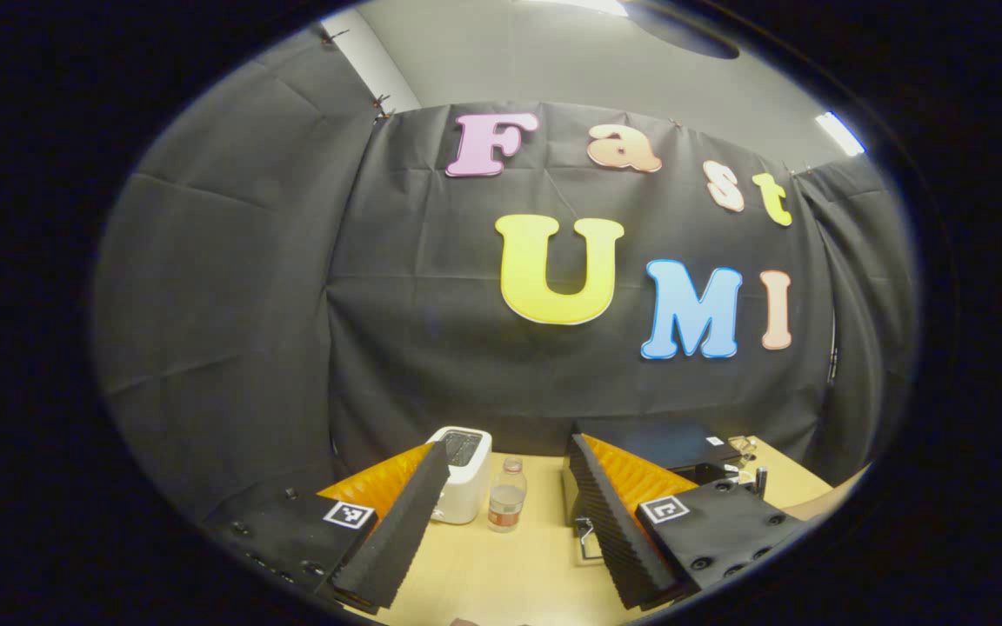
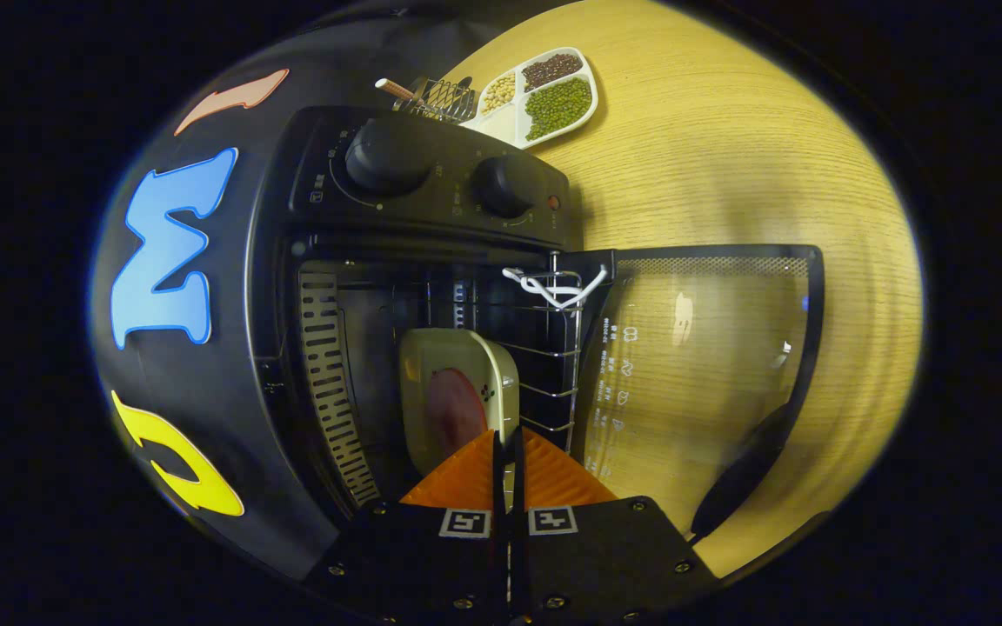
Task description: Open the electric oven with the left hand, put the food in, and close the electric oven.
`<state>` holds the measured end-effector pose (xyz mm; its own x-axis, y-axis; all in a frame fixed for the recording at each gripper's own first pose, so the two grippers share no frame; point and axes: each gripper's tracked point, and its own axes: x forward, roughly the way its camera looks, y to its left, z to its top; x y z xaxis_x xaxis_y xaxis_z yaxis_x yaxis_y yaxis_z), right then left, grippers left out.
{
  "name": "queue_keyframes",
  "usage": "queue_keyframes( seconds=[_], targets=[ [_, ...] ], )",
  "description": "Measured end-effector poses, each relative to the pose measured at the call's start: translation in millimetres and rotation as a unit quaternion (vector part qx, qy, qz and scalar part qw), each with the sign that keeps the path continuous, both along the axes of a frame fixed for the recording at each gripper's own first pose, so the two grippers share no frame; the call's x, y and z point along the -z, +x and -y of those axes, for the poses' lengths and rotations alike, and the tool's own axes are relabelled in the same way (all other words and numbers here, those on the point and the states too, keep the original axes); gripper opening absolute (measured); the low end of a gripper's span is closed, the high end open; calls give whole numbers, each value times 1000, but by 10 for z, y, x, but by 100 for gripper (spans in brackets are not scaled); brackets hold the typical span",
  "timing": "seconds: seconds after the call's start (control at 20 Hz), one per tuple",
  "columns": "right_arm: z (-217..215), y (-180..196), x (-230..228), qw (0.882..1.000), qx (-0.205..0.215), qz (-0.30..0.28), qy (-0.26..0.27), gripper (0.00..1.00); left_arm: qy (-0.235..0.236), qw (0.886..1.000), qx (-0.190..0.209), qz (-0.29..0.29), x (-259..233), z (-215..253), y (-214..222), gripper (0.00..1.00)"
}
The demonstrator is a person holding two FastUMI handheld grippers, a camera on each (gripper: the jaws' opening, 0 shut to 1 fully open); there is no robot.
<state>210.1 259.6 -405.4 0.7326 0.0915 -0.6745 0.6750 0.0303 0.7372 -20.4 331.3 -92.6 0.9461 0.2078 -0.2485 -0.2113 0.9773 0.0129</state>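
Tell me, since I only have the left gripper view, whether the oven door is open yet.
Observer: Yes. In the right gripper view the oven door stands fully open.
Operator: Where is the food?
Observer: The plate carrying the food is inside the oven cavity.
Operator: Is the right side holding it?
Observer: Yes, the right tongs are closed on the plate's rim.
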Motion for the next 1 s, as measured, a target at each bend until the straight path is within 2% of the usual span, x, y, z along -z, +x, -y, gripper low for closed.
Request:
queue_keyframes(
  seconds=[0.1,0.15,0.2,0.3,0.35,0.4,0.45,0.5,0.55,0.6,0.65,0.8,1.0],
  targets=[
    [-23,119,16,1000,22,6,11,2,-3,1000,-12,-3,7,-68,-54,95],
    [-45,175,16,999,34,9,19,3,-7,1000,-17,-4,14,-80,-70,99],
    [-54,233,22,999,40,12,22,3,-10,1000,-19,-6,40,-82,-74,95],
    [-62,292,15,999,36,16,15,3,-14,1000,-21,-8,86,-90,-80,95],
    [-87,310,14,999,30,17,11,3,-13,1000,-20,-8,97,-78,-60,99],
    [-104,310,3,999,23,22,11,5,-13,1000,-20,-7,92,-69,-51,95],
    [-111,299,-40,999,14,29,9,5,-14,1000,-19,-5,87,-44,-30,95],
    [-98,276,-41,999,4,31,3,7,-16,1000,-17,-3,87,-12,-1,100],
    [-65,247,-82,999,-4,37,-6,7,-18,1000,-15,-1,87,25,32,100],
    [-47,216,-109,999,-16,39,-15,11,-21,1000,-13,0,97,73,64,100],
    [-31,176,-147,998,-30,44,-24,13,-24,1000,-11,2,103,128,97,95],
    [-10,-11,-153,993,-101,35,-56,27,-27,1000,2,7,83,332,152,100],
    [101,-307,-233,976,-190,31,-103,33,-23,999,29,10,62,674,272,100]
  ],
)
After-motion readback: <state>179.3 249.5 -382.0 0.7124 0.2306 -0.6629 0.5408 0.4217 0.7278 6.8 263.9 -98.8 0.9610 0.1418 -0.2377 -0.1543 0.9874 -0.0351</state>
